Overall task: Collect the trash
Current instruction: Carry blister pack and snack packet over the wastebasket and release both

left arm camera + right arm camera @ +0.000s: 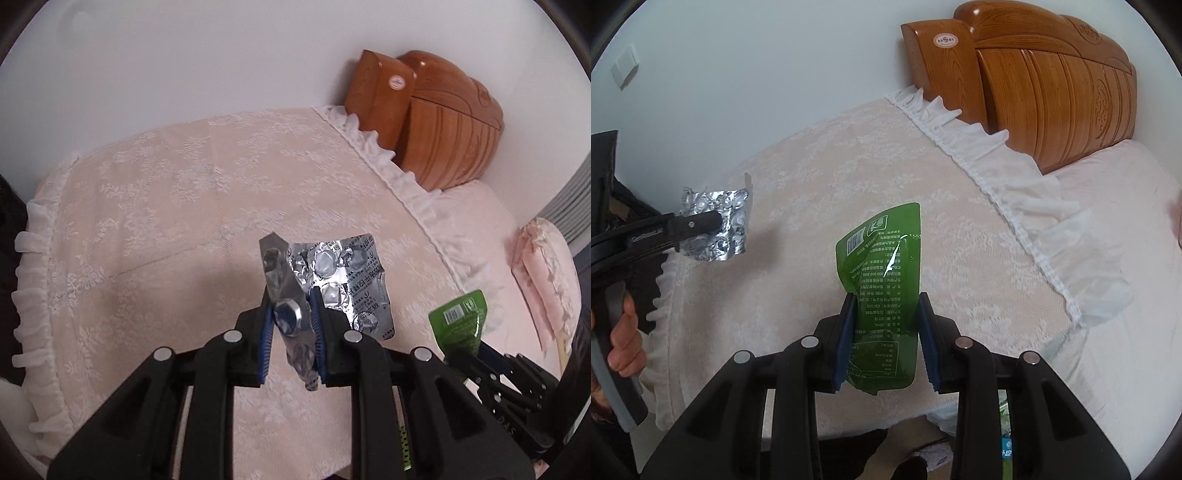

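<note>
My left gripper (291, 306) is shut on silver foil blister packs (343, 273), empty and crumpled, held above the pale lace bedspread (166, 192). My right gripper (886, 306) is shut on a green plastic pouch (886, 266) with white print and a barcode, also held above the bed. The pouch and the right gripper show at the right edge of the left wrist view (461, 325). The left gripper with the foil shows at the left of the right wrist view (716, 221).
A carved wooden headboard (1052, 92) stands against the white wall at the back right. A frilled white edge (997, 158) runs across the bedspread. A pink pillow (543, 277) lies at the right. A wall switch (626, 68) is at upper left.
</note>
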A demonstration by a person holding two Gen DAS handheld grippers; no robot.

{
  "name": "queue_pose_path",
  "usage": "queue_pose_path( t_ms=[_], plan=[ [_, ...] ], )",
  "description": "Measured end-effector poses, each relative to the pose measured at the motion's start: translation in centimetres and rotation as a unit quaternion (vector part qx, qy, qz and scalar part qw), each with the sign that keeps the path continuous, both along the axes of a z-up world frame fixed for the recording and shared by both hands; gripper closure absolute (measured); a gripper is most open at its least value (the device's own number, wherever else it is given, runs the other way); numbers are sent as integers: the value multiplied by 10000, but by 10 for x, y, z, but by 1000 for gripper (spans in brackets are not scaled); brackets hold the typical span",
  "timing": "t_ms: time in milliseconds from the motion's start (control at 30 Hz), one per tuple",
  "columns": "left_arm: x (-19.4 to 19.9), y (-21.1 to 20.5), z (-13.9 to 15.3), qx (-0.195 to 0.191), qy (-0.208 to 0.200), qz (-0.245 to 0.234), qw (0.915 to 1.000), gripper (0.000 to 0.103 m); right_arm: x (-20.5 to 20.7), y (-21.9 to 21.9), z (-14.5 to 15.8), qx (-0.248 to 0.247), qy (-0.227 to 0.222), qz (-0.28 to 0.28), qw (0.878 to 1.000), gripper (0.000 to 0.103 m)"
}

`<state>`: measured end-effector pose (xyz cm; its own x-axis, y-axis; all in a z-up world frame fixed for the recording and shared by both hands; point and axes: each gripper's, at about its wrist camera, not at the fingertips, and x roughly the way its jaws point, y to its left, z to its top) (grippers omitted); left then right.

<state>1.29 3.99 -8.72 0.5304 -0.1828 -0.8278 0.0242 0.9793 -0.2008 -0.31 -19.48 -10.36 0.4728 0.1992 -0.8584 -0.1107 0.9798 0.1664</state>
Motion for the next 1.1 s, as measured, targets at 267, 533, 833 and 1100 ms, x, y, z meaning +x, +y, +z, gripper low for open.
queue_pose_path(
  t_ms=[267,533,833,1100],
  plan=[
    [-32,-67,12,-29,-160,-842,9963,84,-44,-33,6,-38,-134,-302,9994,70],
    [-48,-121,17,66,-247,-1621,9864,84,-72,-70,12,13,-308,-856,9959,70],
    [-86,-233,-11,260,-150,-3652,9304,84,-141,-144,18,-431,-370,-2033,9775,70],
    [-135,-329,-79,635,480,-5122,8551,84,-223,-216,-4,-559,110,-3176,9465,70]
  ],
)
